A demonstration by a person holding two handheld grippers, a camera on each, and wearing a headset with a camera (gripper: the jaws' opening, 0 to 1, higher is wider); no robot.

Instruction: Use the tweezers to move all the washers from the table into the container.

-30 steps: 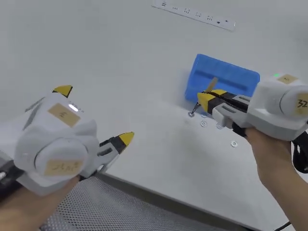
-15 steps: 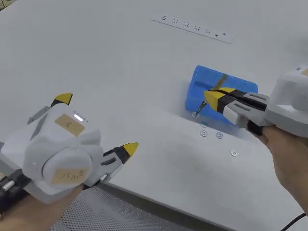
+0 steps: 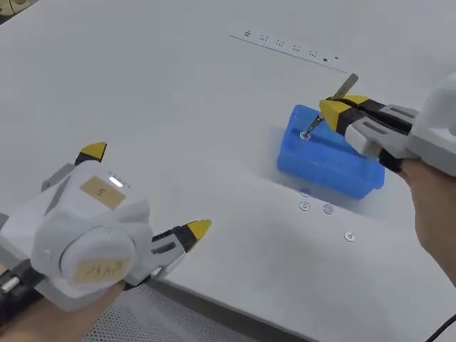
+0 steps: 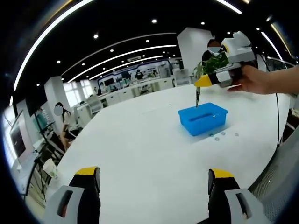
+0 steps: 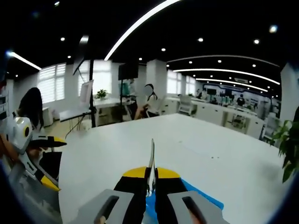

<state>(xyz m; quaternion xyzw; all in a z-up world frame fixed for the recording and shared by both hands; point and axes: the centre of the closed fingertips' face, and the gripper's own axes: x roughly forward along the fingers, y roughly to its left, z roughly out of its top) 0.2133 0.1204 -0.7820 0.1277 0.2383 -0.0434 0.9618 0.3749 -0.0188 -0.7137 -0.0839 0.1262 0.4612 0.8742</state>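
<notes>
Right tongs (image 3: 333,110) clamp tweezers (image 3: 314,126) over container (image 3: 328,162) | left tongs (image 4: 153,172) agape | I'd drop washer (image 3: 306,135) low, inside walls

open office: ceiling light strips (image 4: 126,54), white desks (image 5: 205,112).

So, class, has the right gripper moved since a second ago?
Yes. The right gripper lifted its tweezers from the table beside the blue container to above it.

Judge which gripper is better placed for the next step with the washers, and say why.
Right: the right gripper is shut on the tweezers, their tip over the blue container; the left gripper hangs open, apart.
</notes>
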